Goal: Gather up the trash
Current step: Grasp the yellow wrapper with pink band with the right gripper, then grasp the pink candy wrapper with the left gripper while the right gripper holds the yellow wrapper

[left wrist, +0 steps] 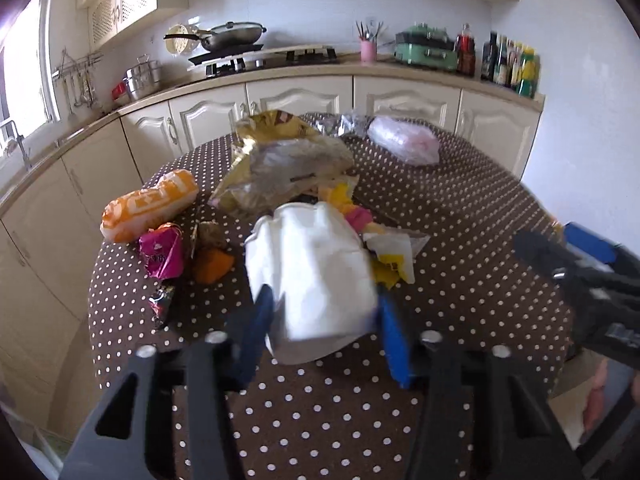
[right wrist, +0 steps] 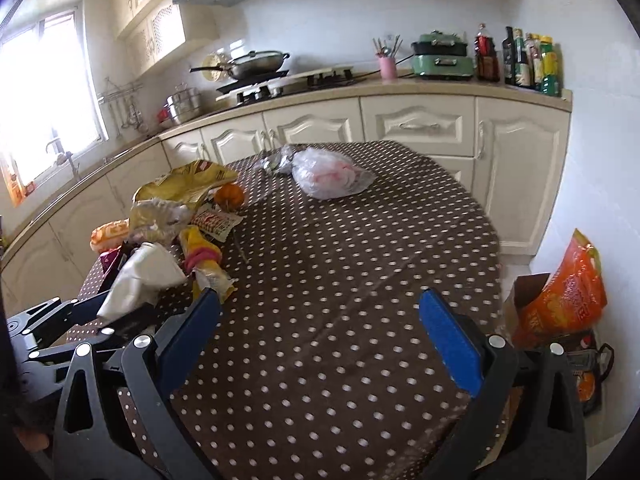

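My left gripper [left wrist: 326, 316] is shut on a crumpled white paper napkin [left wrist: 312, 276] and holds it above the polka-dot table [left wrist: 460, 240]. The napkin also shows in the right wrist view [right wrist: 140, 276]. Behind it lies a pile of trash: a gold foil bag [left wrist: 276, 160], an orange-white packet [left wrist: 150, 204], a pink wrapper [left wrist: 162, 250], yellow wrappers [left wrist: 390, 268] and a clear plastic bag [left wrist: 402, 140]. My right gripper [right wrist: 320, 320] is open and empty over the bare near part of the table [right wrist: 340, 260]. It shows at the right edge of the left wrist view [left wrist: 568, 252].
A cardboard box holding an orange bag [right wrist: 560, 304] stands on the floor right of the table. Cream cabinets [right wrist: 420, 124] and a counter with a stove, wok [right wrist: 256, 62] and bottles [right wrist: 532, 60] run behind the table. A small orange fruit [right wrist: 229, 196] lies among the trash.
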`<state>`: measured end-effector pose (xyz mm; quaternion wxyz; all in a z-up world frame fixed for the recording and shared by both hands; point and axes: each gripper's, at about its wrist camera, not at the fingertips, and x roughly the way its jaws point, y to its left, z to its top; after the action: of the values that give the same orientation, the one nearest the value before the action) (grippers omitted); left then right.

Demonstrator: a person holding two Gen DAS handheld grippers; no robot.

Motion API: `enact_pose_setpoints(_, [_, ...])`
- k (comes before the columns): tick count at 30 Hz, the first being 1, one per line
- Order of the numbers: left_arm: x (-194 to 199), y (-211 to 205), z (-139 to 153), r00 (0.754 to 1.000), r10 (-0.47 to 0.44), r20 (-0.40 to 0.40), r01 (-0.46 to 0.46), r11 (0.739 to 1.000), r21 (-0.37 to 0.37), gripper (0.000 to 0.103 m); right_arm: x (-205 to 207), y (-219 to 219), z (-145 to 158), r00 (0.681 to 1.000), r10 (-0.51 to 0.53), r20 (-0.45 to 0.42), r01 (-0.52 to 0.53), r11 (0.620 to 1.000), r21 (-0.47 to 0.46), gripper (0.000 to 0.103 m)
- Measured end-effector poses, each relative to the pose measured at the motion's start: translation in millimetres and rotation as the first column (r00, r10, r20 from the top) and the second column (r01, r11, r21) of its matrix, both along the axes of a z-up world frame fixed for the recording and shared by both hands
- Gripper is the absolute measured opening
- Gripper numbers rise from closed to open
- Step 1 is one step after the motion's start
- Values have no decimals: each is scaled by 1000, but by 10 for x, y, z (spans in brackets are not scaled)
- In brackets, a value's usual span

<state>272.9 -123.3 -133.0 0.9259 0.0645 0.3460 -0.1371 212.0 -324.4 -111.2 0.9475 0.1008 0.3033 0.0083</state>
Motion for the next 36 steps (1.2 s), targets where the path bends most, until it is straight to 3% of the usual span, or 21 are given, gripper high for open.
enact_pose_setpoints(2, [-54, 147, 73, 1000, -5, 13, 6, 997, -83, 46, 65, 58, -8, 1000, 24, -9, -24, 1000, -6, 96])
enact_pose_setpoints(7, [-221, 462, 285, 997, 36, 74, -21, 980, -198, 44, 339, 340, -15, 990, 127, -63, -128, 991, -21, 96])
enact_pose_setpoints(11, [-312, 617, 405, 991, 72, 114, -45, 975, -219, 43, 617, 663, -59, 965, 226, -133, -234, 971, -47, 92])
enact_pose_setpoints(12, [-331, 653, 424, 990, 77, 118, -49, 974, -222, 43, 695, 736, -85, 959, 234, -160, -246, 967, -62, 87])
enact_pose_setpoints(14, [-361, 719, 431, 989, 84, 122, -55, 972, -227, 43, 802, 824, -137, 949, 249, -194, -266, 962, -67, 60])
enact_pose_setpoints(16, [-386, 786, 420, 989, 87, 120, -57, 970, -235, 43, 879, 879, -231, 932, 267, -246, -289, 955, -60, 44])
enact_pose_setpoints(19, [-465, 886, 402, 988, 89, 128, -54, 967, -251, 42, 772, 888, -211, 937, 273, -218, -293, 954, -69, 22])
enact_pose_setpoints(26, [-657, 1214, 415, 983, 105, 150, -50, 942, -332, 38, 304, 918, 26, 958, 261, -120, -270, 960, -71, 17])
enact_pose_setpoints(27, [-678, 1254, 425, 982, 109, 152, -51, 938, -343, 27, 223, 944, 77, 959, 265, -105, -273, 960, -64, 17])
enact_pose_setpoints(28, [-705, 1332, 430, 982, 108, 153, -45, 930, -365, 0, 154, 994, 125, 956, 278, -92, -284, 957, -54, 17])
enact_pose_setpoints(30, [-735, 1459, 433, 984, 106, 144, -38, 912, -409, 0, 132, 1192, 227, 947, 311, -78, -316, 947, -55, 17])
enact_pose_setpoints(32, [-678, 1505, 382, 976, 107, 188, -23, 916, -401, 0, 121, 1413, 247, 937, 342, -68, -346, 935, -71, 17])
enact_pose_setpoints(35, [-376, 1526, 141, 989, 111, 99, -61, 910, -411, 0, 215, 1691, 89, 917, 388, -97, -392, 919, -35, 17])
enact_pose_setpoints(36, [-291, 1575, -17, 994, 108, 35, -86, 915, -395, 0, 228, 1732, 44, 914, 389, -110, -395, 918, -37, 17])
